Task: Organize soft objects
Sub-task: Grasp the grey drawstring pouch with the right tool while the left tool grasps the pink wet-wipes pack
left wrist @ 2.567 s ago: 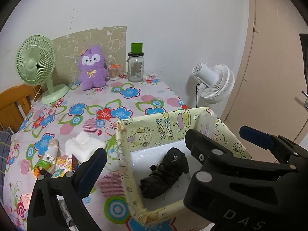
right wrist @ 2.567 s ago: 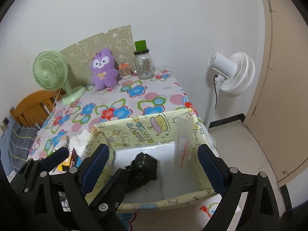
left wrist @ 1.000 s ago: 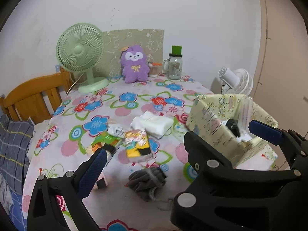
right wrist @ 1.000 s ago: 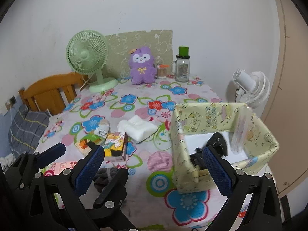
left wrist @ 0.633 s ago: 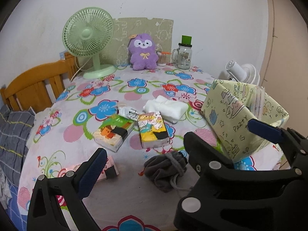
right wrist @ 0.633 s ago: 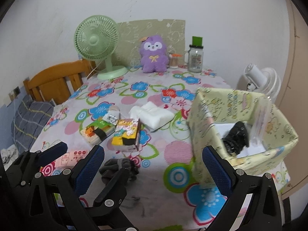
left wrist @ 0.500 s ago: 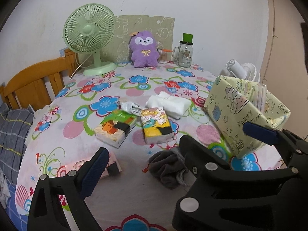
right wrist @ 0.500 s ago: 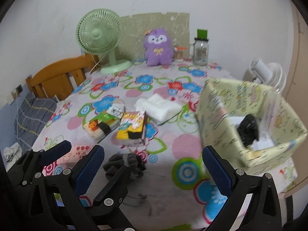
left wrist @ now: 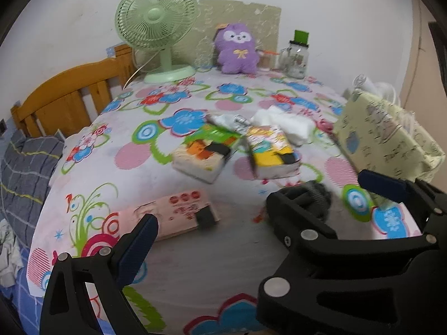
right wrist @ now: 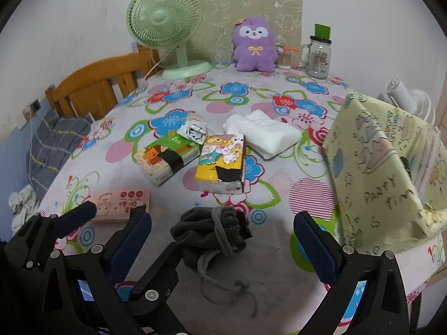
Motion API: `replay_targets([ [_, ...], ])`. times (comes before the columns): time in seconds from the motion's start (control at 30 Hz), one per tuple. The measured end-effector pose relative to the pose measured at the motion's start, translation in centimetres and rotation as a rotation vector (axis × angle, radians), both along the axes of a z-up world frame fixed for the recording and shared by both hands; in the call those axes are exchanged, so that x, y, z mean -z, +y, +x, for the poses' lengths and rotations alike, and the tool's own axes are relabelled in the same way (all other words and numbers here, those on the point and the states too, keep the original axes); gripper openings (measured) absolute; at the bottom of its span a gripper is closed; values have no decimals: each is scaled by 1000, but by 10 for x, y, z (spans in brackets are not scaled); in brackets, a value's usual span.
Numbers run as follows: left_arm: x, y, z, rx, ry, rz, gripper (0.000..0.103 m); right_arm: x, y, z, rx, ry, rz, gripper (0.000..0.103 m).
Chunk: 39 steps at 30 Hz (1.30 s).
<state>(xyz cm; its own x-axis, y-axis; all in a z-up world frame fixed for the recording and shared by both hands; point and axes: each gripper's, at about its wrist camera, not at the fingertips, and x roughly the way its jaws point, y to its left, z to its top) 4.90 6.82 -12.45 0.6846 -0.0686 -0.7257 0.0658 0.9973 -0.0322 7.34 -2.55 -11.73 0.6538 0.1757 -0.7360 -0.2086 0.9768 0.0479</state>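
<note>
Left wrist view is motion-blurred. The grey pouch (left wrist: 315, 195) is mostly hidden there behind the right gripper's (right wrist: 222, 240) black frame; only a smeared dark patch shows. In the right wrist view the pouch (right wrist: 209, 230) is clear: soft grey fabric, bunched, cord wrapped round its neck with a loose tail trailing toward the camera. It lies on the table (right wrist: 195, 293) between the right gripper's spread blue pads, touching neither as far as I can see. Right gripper jaws wide apart, holding nothing.

Left gripper (left wrist: 257, 209) jaws also wide apart, nothing between them; the pink pack (left wrist: 167, 217) lies flat just ahead of its left pad.

The box (right wrist: 374, 167) at the table's right edge: yellow cartoon-print walls, soft-sided, leaning. Contents mostly hidden by the near wall; only a small dark sliver shows inside, can't tell what it is. Its far side is cut off by the frame edge.

Rest of table, floral cloth: green tissue pack (right wrist: 167, 156), yellow tissue pack (right wrist: 220, 164) with torn black opening, crumpled foil wrapper (right wrist: 194, 131) touching the green pack, white folded cloth (right wrist: 262, 134) near the box. At the back: green fan (right wrist: 167, 25), purple plush (right wrist: 254, 46), glass jar (right wrist: 318, 55) with green lid.
</note>
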Motion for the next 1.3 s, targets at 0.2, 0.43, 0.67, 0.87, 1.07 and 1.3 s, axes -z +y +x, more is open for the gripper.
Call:
replay_targets([
  [0.2, 6, 6, 4, 0, 17, -10, 99, 12, 1, 9, -4, 62, 26, 93],
  [0.43, 13, 8, 8, -8, 38, 6, 99, 20, 10, 13, -63, 118, 54, 71],
  [0.67, 14, 12, 12, -10, 42, 1, 101, 20, 7, 18, -40, 106, 44, 52],
  [0.87, 14, 24, 17, -66, 38, 27, 100, 16, 11, 18, -48, 82, 30, 49],
  [1.07, 17, 33, 25, -82, 42, 41, 100, 12, 12, 24, -43, 70, 29, 48],
  [1.3, 19, 41, 24, -52, 40, 78, 100, 14, 16, 31, -44, 82, 27, 48],
])
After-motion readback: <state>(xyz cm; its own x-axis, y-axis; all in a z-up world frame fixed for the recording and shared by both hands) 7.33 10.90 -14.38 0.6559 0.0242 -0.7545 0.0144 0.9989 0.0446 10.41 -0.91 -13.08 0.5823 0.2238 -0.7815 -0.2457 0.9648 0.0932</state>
